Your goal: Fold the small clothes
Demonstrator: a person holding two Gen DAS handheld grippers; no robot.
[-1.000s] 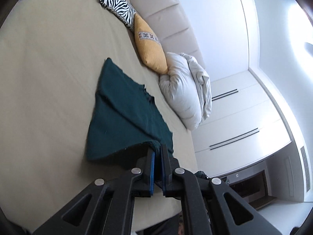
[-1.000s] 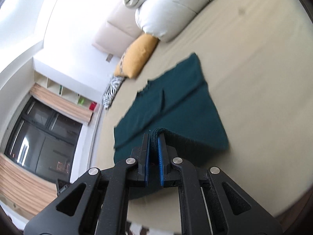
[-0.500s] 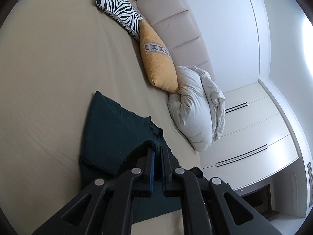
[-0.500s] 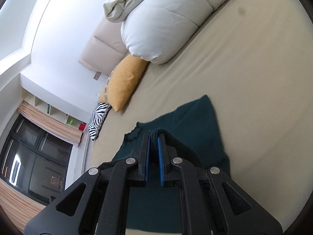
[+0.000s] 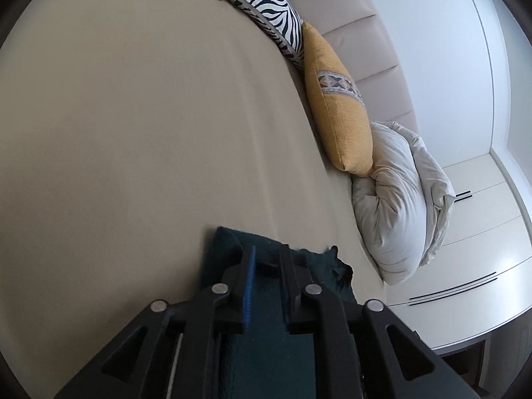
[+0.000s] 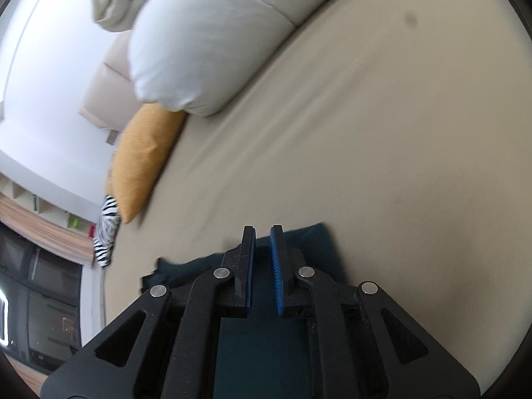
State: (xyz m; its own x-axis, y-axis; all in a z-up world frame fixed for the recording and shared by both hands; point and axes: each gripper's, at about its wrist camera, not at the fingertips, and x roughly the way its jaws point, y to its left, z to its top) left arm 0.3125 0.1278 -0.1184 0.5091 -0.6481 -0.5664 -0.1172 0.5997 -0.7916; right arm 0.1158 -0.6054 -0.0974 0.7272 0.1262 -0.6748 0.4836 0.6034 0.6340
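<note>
A dark green cloth (image 5: pixel 266 349) lies on the beige bed (image 5: pixel 133 133), mostly hidden under my grippers. In the left wrist view my left gripper (image 5: pixel 267 256) stands open right over the cloth's far edge, with cloth showing between its fingers. In the right wrist view the same cloth (image 6: pixel 262 352) lies below my right gripper (image 6: pixel 262 232), which is open with a gap between its blue pads. Neither gripper grips the cloth.
A yellow cushion (image 5: pixel 339 106), a zebra-striped cushion (image 5: pixel 266 6) and a white rolled duvet (image 5: pixel 395 199) lie along the beige headboard (image 5: pixel 359 43). White wardrobe doors (image 5: pixel 482 219) stand beyond. The duvet (image 6: pixel 216 33) and the yellow cushion (image 6: pixel 143 156) also show in the right wrist view.
Both grippers carried the cloth's near edge forward over the rest of it, lowered toward the bed, and opened, letting go of the cloth.
</note>
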